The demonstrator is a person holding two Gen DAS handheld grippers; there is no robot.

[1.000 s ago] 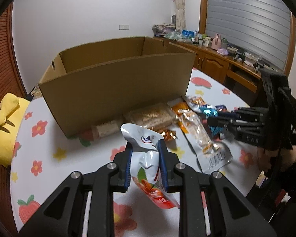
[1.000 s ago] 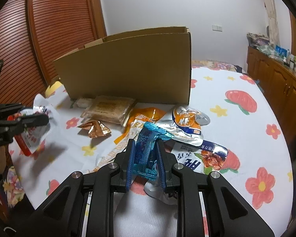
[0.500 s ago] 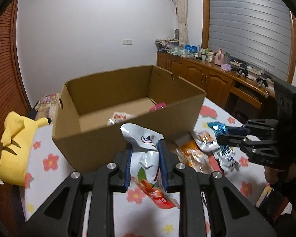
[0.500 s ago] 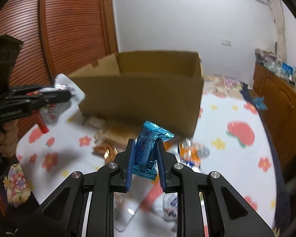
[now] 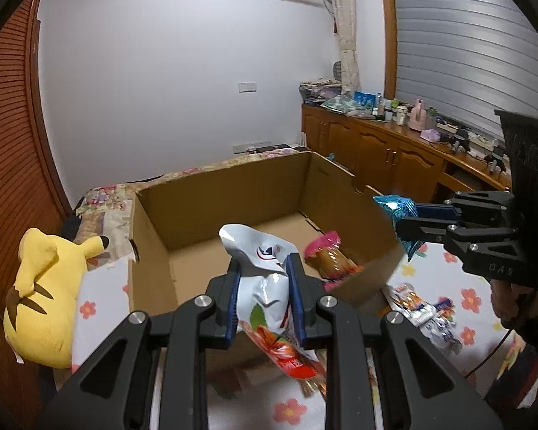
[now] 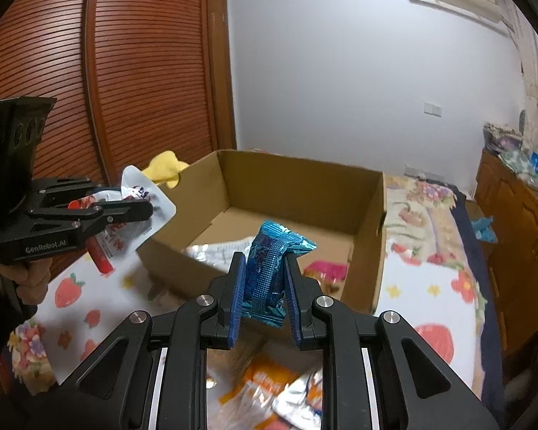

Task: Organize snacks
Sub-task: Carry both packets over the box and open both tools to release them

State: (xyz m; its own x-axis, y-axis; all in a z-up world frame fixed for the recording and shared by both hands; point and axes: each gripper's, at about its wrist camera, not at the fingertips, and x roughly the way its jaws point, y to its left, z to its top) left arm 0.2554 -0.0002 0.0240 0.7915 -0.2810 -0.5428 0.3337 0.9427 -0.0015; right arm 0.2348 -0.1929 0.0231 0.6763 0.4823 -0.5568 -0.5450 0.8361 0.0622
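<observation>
Gripping a white pouch [image 5: 265, 279], left gripper [image 5: 263, 299] fingers clamp it; right gripper [image 6: 263, 288] fingers pinch a blue packet [image 6: 269, 268] above the cardboard box [image 6: 305, 193].

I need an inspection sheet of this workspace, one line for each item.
Surface: table with flower-print cloth.
Job's things: cardboard box open, pink packet inside; loose snack packets beside it.
Clutter: yellow plush toy at the table edge.
Grippers: left gripper shut on white pouch; right gripper shut on blue packet.
Cables: thin cable below the right gripper.
Surroundings: wooden cabinets, slatted wardrobe.
</observation>
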